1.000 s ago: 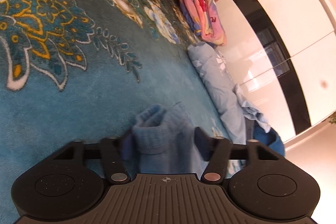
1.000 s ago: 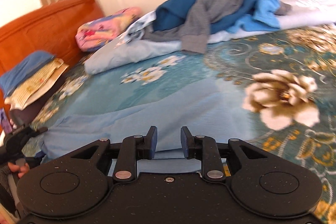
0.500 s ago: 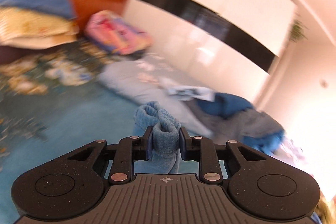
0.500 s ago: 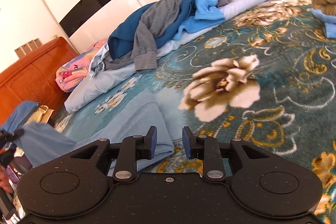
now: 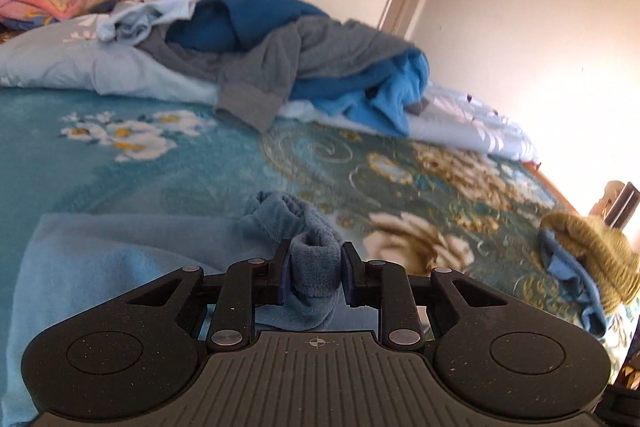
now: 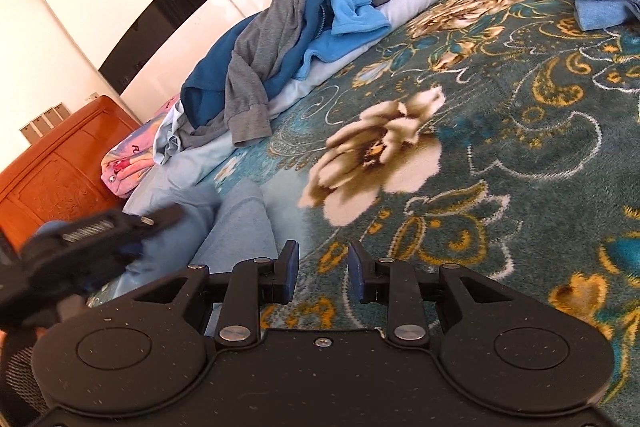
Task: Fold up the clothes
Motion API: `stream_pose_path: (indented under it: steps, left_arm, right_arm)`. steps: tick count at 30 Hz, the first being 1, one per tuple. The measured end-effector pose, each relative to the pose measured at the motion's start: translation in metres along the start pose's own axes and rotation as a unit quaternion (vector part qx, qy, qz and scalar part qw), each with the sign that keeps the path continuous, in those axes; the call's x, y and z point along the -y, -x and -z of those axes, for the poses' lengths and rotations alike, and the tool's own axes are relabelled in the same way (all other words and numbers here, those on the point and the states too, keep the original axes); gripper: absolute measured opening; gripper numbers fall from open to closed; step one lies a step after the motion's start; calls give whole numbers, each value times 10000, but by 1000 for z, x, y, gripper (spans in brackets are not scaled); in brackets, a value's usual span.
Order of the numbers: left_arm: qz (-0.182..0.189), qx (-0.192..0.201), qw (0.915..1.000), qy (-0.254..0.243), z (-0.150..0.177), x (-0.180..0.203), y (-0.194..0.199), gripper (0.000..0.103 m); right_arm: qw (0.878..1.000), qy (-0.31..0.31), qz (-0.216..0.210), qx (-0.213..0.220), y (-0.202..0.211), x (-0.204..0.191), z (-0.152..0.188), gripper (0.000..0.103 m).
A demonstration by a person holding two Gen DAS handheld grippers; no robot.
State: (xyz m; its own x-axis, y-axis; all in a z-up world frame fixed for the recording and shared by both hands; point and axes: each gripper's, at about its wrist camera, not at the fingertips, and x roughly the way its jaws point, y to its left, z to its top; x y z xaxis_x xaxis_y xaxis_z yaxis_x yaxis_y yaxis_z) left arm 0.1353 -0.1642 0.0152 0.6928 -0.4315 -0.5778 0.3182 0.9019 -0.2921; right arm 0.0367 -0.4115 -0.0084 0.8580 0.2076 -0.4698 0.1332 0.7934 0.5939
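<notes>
**A:** Your left gripper (image 5: 313, 277) is clamped on a bunched cuff of the light blue fleece garment (image 5: 120, 259), which lies spread on the floral blanket (image 5: 200, 171) just ahead of you. Your right gripper (image 6: 323, 269) hangs over bare blanket, jaws parted, nothing between them.

**B:** How far along would you say?

**A:** Early, I'd judge. One sleeve looks lifted for folding inward; the body isn't folded yet.

**B:** And the count?

**A:** One garment in hand. Farther right, one olive knit (image 5: 592, 247) sits on one folded blue piece (image 5: 568, 267), seemingly done. Beyond, the heap (image 5: 320, 67) holds one grey top and at least two blue items, unfolded.
</notes>
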Motion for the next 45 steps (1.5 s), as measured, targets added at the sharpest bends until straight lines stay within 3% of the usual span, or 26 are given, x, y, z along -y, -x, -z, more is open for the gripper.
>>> stream_pose_path:
  steps: [2,6,10,13,16,20,24,25,26,27,31,34,38,40,42,44,45]
  left_arm:
    - [41,-121,9999,-60,7,1,-1,24]
    - [432,-76,9990,18,8,-6,29,46]
    - [471,355,9980,207,6,-31,72,61]
    - [6,704,9964,482,11,-66,102,62]
    - [-412,771,9923,873,17,-103,116,64]
    - [-641,801,9848,1400,23,-141,133,65]
    - [-612,680,9838,1545,28,-156,135,66]
    - [-576,638,9836,1588,30,-158,134,67]
    - [-541,596,9834,1623,32,-160,132,67]
    - [-509,552,9837,1636,34,-161,131,68]
    - [-341,463,9838,1699,43,-162,125,68]
    - [-180,403,9827,1801,45,-163,118,69]
    - [5,292,9810,1919,43,-162,100,69]
    - [60,210,9797,1991,42,-162,91,69]
    - [116,113,9777,2093,43,-163,82,70]
    - [190,43,9751,2211,45,-165,73,70]
    - [227,14,9737,2266,45,-165,69,70]
  right_arm:
    - [10000,1,-4,-9,0,0,-1,29]
    - [9999,70,-100,-13,0,-7,-2,29]
    - [9990,237,-370,-56,-5,-25,-2,30]
    - [9967,439,-662,-167,-14,-48,-4,35]
    - [9927,674,-945,-321,-28,-74,-6,41]
    - [9916,788,-813,-618,-56,-98,-3,45]
    - [9942,709,-382,-719,-75,-109,-1,45]
    - [9945,702,-312,-718,-77,-111,-1,41]
    - [9945,720,-249,-719,-79,-113,-2,24]
    - [9941,741,-235,-750,-79,-116,-4,22]
    - [9950,695,-418,-576,-65,-120,-21,19]
    - [9964,679,-289,-426,-57,-112,-32,19]
    - [9942,627,-6,-873,-77,-91,-25,25]
    - [9949,639,-65,-782,-73,-88,-22,27]
    - [9962,631,-109,-590,-65,-87,-22,45]
    - [9965,694,-73,-467,-62,-84,-24,56]
    - [9962,703,-63,-515,-63,-81,-24,56]
